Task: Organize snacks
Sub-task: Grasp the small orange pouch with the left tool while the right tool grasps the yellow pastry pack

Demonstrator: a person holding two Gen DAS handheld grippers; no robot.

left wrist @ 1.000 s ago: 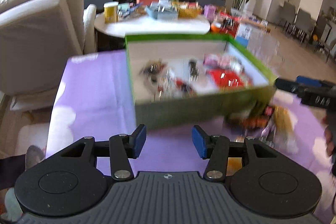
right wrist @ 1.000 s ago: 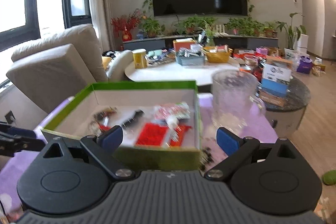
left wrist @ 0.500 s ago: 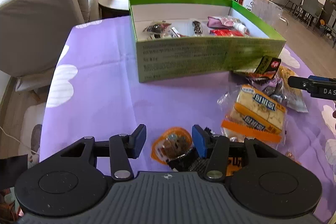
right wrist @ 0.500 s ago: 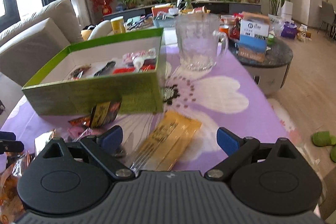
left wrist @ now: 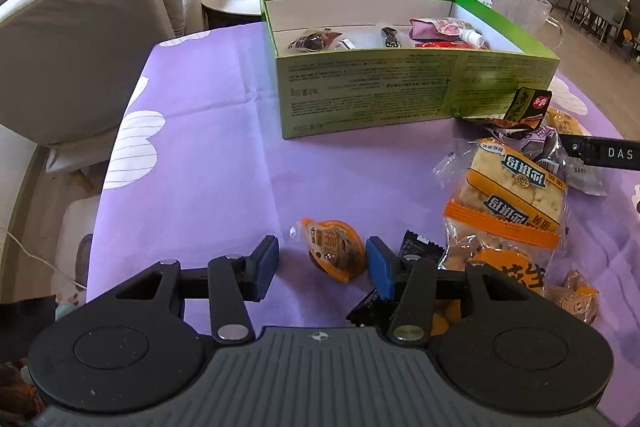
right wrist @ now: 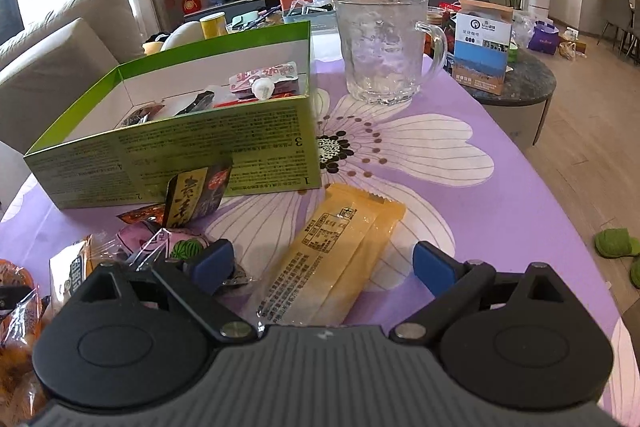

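A green cardboard box [left wrist: 400, 87] holding several snack packets stands on the purple tablecloth; it also shows in the right wrist view [right wrist: 180, 151]. My left gripper [left wrist: 322, 269] is open, low over the cloth, with a small orange round snack [left wrist: 336, 251] between its fingers, untouched. A cracker pack [left wrist: 512, 195] and other loose packets lie to its right. My right gripper [right wrist: 322, 263] is open wide just above a long yellow packet [right wrist: 336, 255]. A dark packet [right wrist: 198, 197] leans on the box front.
A clear glass mug [right wrist: 384, 47] stands right of the box. The table edge [right wrist: 560, 211] falls off to the right; a beige sofa [left wrist: 80, 39] is on the left. Cluttered side tables [right wrist: 512, 75] stand behind. The right gripper's finger [left wrist: 600, 151] pokes into the left view.
Both grippers have pulled back from the box and dropped low over the loose snacks. The orange snack now lies between the left fingers, the yellow packet between the right ones.
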